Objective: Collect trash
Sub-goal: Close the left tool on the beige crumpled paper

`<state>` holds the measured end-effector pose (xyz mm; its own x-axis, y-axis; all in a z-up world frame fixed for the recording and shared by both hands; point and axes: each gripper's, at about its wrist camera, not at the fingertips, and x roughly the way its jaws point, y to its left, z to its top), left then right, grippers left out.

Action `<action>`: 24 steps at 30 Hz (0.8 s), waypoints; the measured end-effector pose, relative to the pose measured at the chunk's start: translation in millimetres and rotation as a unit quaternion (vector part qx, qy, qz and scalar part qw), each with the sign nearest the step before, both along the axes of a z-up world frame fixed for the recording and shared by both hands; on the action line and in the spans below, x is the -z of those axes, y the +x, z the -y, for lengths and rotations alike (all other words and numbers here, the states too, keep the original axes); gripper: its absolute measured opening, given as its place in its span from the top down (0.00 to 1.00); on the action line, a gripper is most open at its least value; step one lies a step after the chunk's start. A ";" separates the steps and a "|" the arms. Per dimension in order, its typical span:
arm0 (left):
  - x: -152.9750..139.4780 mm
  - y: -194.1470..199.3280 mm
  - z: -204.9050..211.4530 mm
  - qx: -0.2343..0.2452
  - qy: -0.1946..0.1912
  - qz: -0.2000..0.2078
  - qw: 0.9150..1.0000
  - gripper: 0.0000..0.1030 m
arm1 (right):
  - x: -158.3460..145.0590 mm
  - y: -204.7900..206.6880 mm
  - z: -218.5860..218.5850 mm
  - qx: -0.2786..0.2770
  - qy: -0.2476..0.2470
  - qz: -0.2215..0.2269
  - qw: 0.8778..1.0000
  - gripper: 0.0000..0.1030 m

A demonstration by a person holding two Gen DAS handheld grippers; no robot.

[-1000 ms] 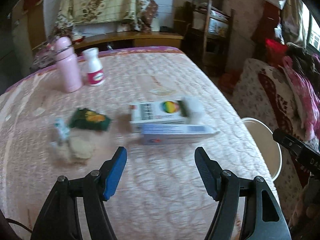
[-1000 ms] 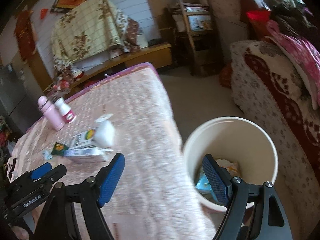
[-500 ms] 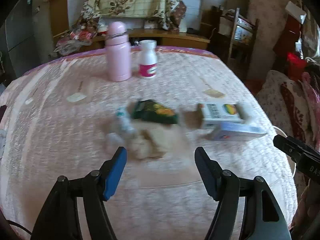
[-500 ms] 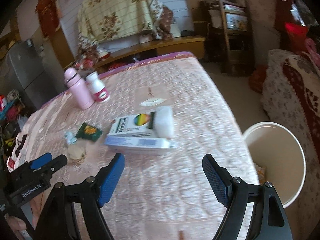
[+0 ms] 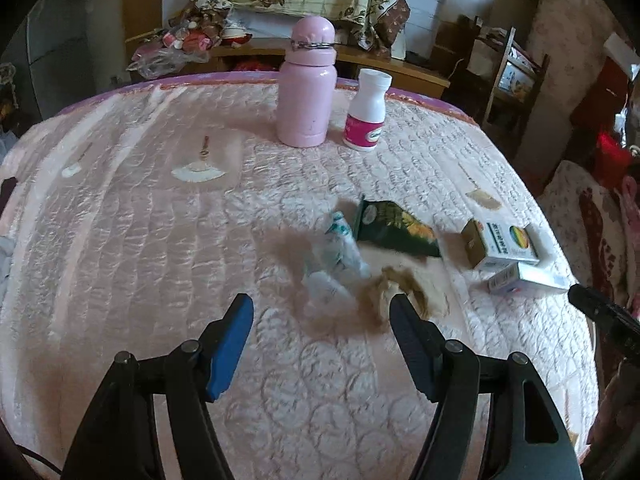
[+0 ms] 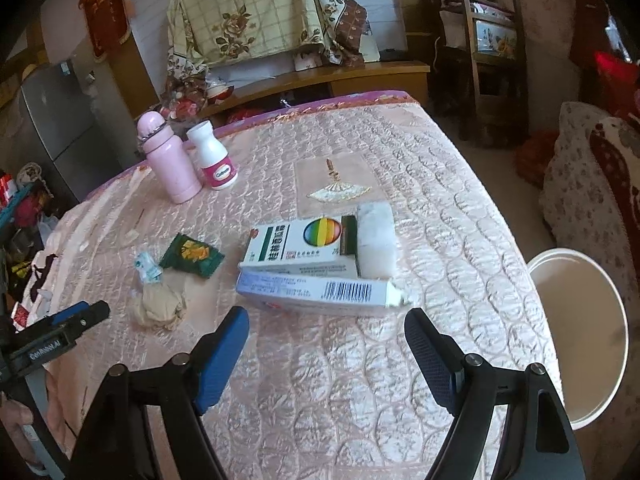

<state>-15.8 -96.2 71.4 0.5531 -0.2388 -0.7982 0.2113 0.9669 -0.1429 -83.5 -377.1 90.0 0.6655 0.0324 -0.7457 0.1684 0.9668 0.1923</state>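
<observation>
Both hand-held grippers are held tilted downward over the near edge of the table (image 5: 120, 240), which is covered in a pink quilted cloth. The left hand-held gripper (image 5: 320, 340) has jaws apart and opening, nothing between the pads; a crumpled beige wad (image 5: 400, 292) lies just beyond its right fingertip, with a small white-green wrapper (image 5: 340, 248) and a dark green packet (image 5: 392, 228) behind it. The right hand-held gripper (image 6: 326, 340) is spread wide and empty, aimed at a blue-white box (image 6: 320, 292) touching a white box with a rainbow circle (image 6: 300, 246) and a white wad (image 6: 376, 240). A pink bottle (image 5: 308, 88) and white pill bottle (image 5: 366, 112) stand near the far edge. A cream bin (image 6: 580, 340) sits off the right edge.
</observation>
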 end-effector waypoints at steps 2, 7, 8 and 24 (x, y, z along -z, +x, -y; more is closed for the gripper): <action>2.8 5.0 5.3 0.008 0.001 -0.005 1.000 0.27 | -0.3 4.2 1.8 0.006 -0.003 -0.004 1.000 0.19; 13.1 16.7 20.1 0.028 0.014 -0.013 0.999 0.27 | -5.4 11.5 19.2 0.028 -0.010 0.000 1.000 0.19; 14.8 17.8 21.5 0.032 0.013 -0.015 0.999 0.27 | -6.6 12.6 23.5 0.033 -0.011 0.001 0.999 0.19; 25.9 -11.8 32.4 0.116 -0.006 -0.056 0.992 0.27 | 35.5 16.5 26.4 -0.022 -0.028 -0.081 0.996 0.19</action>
<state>-27.6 -128.6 45.5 0.3899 -0.3589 -0.8480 0.4093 0.8925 -0.1896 -67.0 -403.5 54.5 0.5349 0.0135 -0.8448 0.1501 0.9824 0.1107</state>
